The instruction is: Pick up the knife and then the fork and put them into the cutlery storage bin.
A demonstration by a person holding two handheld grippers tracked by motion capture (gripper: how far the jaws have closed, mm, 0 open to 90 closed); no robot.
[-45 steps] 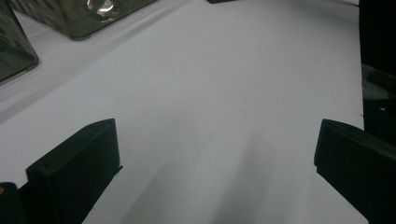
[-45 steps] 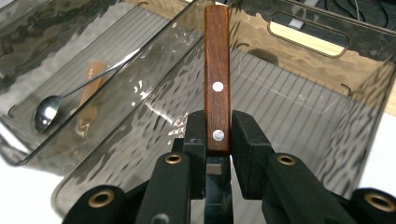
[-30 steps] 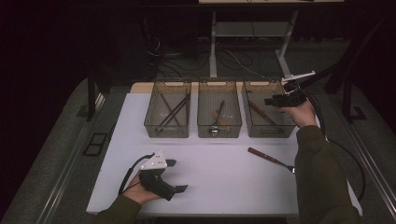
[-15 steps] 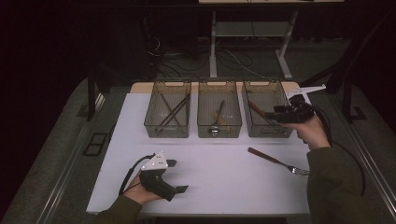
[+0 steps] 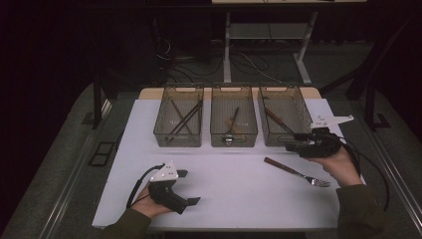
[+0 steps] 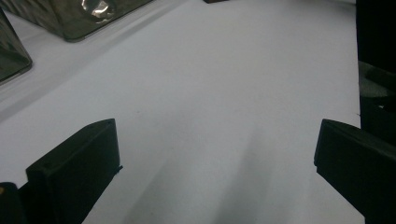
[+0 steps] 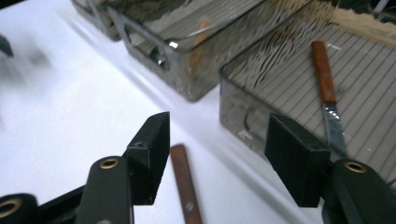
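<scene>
A fork (image 5: 296, 172) with a wooden handle (image 7: 184, 184) lies on the white table top (image 5: 234, 199), in front of the right bin (image 5: 283, 117). My right gripper (image 5: 293, 141) hovers just in front of that bin, above the fork's handle end. Its jaws have just been opening and stand open (image 7: 224, 140) with nothing between them. In the right bin rests a wood-handled knife (image 7: 327, 93). Near the front left edge my left gripper (image 5: 188, 187) sits low on the table, its jaws spread wide (image 6: 215, 154) over bare white surface.
Three clear bins stand in a row at the back of the table: the left bin (image 5: 179, 122) with dark utensils, the middle bin (image 5: 234, 122) with a utensil, and the right one. Dark floor and a desk frame (image 5: 226, 50) lie beyond.
My right gripper has come back from above the right bin toward the person and now hangs in front of it, over the fork's handle. The left gripper has stayed put.
</scene>
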